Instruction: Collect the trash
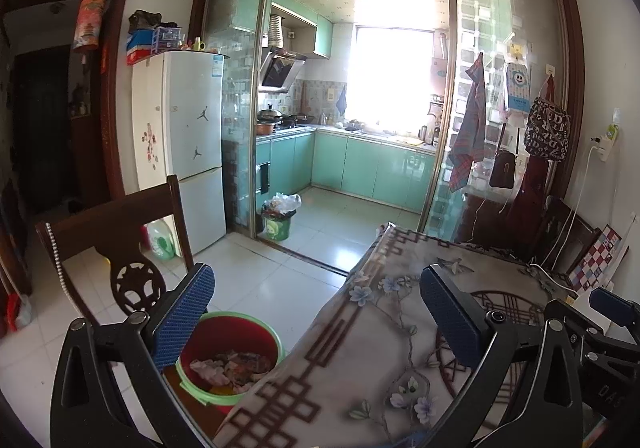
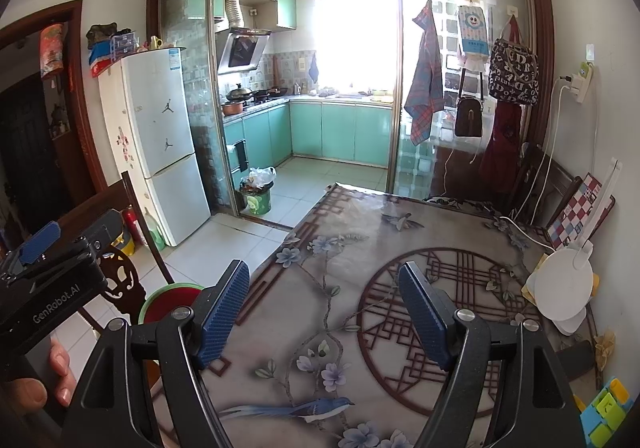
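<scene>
Both tongs point(image 1: 320, 312) point(image 2: 324, 312) gape empty; one red bin point(image 1: 228, 352) holds trash.

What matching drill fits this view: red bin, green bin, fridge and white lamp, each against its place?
Things:
1. red bin
2. green bin
3. fridge
4. white lamp

Places:
A. on the table's right edge
B. on the floor beside the table, crumpled trash inside
C. at the kitchen doorway, overflowing bag
D. left of the kitchen doorway, against the wall

Pairs: 1-B, 2-C, 3-D, 4-A
</scene>
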`<move>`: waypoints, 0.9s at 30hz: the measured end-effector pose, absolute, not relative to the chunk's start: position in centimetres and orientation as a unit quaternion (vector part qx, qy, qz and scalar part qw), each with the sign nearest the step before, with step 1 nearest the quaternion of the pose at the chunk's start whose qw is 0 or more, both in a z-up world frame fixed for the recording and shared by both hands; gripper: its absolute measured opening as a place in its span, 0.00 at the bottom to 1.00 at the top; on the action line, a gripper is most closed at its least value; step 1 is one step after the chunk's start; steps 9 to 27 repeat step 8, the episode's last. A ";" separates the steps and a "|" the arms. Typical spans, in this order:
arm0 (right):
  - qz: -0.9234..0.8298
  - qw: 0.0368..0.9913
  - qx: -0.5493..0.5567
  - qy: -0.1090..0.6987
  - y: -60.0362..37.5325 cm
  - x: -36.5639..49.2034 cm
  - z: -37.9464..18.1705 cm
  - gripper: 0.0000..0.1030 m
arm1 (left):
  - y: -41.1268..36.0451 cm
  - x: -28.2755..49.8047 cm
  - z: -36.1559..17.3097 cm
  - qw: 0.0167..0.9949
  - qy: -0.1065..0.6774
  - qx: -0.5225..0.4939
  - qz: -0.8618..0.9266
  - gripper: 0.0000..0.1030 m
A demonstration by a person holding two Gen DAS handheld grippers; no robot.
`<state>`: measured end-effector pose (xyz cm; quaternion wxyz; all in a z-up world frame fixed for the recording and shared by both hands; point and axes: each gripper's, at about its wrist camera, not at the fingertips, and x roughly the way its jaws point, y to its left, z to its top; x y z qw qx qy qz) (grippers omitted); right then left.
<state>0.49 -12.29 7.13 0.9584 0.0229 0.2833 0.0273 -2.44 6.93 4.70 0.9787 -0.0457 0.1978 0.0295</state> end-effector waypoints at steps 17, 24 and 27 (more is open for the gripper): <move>0.021 0.954 0.029 0.298 -13.5 1.7 5.9 0.75 | 5.1 -1.7 3.8 0.978 0.206 -0.013 0.005 1.00; 0.021 0.954 0.029 0.298 -13.5 1.7 5.9 0.75 | 5.1 -1.7 3.8 0.978 0.206 -0.013 0.005 1.00; 0.021 0.954 0.029 0.298 -13.5 1.7 5.9 0.75 | 5.1 -1.7 3.8 0.978 0.206 -0.013 0.005 1.00</move>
